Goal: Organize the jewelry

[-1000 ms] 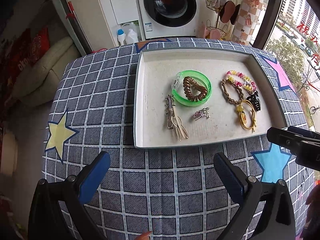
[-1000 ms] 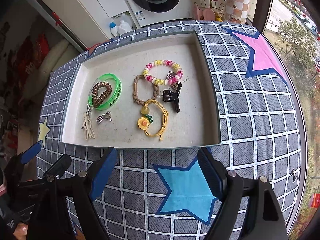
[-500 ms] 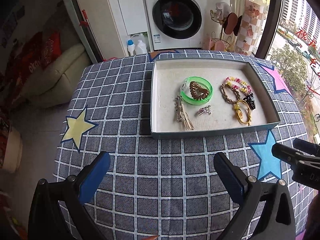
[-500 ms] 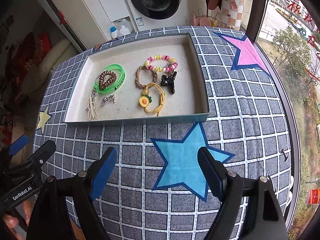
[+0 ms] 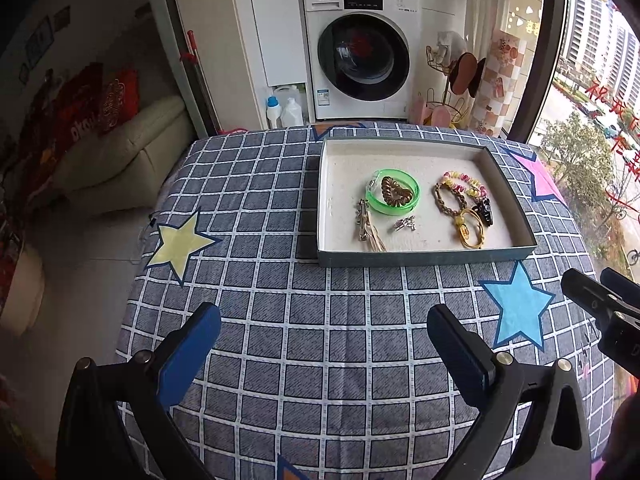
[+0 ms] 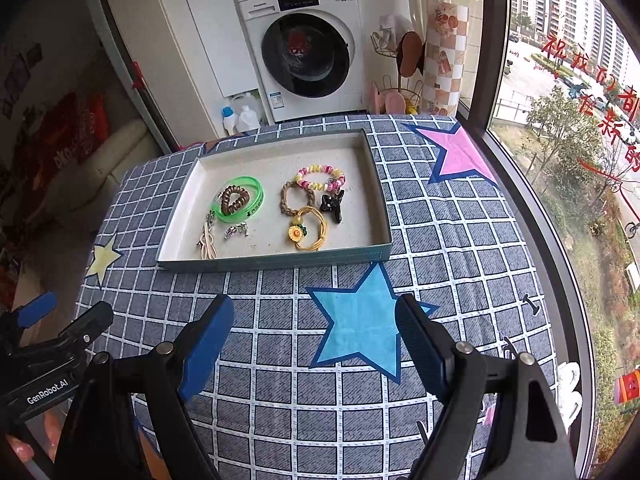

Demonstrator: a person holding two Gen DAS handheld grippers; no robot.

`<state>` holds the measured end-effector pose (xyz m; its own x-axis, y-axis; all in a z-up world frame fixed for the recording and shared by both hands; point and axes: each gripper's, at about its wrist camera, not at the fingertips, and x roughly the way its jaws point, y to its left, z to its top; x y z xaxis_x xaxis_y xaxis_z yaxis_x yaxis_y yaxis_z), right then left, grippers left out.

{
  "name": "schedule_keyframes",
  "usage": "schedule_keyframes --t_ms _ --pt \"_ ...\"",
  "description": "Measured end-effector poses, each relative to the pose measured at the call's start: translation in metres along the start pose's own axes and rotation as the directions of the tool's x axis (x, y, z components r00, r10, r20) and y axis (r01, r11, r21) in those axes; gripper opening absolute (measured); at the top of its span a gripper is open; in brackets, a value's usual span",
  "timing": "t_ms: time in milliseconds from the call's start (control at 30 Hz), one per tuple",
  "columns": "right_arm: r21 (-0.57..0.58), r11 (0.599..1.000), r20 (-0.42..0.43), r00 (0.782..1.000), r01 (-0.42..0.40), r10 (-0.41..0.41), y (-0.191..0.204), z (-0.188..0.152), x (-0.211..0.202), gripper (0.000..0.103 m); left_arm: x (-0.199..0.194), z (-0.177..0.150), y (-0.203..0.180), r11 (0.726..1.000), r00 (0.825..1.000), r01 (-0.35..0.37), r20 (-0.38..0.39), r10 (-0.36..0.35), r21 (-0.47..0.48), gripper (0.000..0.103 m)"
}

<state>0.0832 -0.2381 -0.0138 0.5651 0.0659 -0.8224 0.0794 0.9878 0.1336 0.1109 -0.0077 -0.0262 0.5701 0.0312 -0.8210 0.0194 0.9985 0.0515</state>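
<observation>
Hovering short of the shallow grey cardboard tray (image 5: pixel 424 258), both your grippers gape, holding nothing.
Left view: left gripper (image 5: pixel 324 330) sits left of it on the checked desk (image 5: pixel 256 184); right view: right gripper (image 6: pixel 314 330) faces the yellow sunflower hair tie (image 6: pixel 307 227) ahead, nearer.

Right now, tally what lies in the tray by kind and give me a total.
Bracelets and bangles: 3 (green bangle, braided brown bracelet, pink-and-yellow beaded bracelet)
Hair ties: 2 (brown coil tie, yellow sunflower tie)
Hair clips: 2 (black claw clip, beige clip)
Small silver piece: 1
Total: 8
</observation>
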Motion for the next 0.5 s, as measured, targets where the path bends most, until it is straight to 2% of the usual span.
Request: schedule_keyframes --t_ms 267,500 --pt "-0.039 0.999 0.089 0.996 0.029 -0.025 0.007 -0.006 -0.027 0.085 -0.024 -0.004 -0.002 1.0 0.998 -0.001 0.067 0.0 0.017 0.103" --pt "-0.073 0.996 0.125 0.992 0.042 -0.033 0.013 -0.01 -0.041 0.085 -0.034 -0.007 -0.004 1.0 0.996 0.021 0.088 -0.023 0.019 0.103"
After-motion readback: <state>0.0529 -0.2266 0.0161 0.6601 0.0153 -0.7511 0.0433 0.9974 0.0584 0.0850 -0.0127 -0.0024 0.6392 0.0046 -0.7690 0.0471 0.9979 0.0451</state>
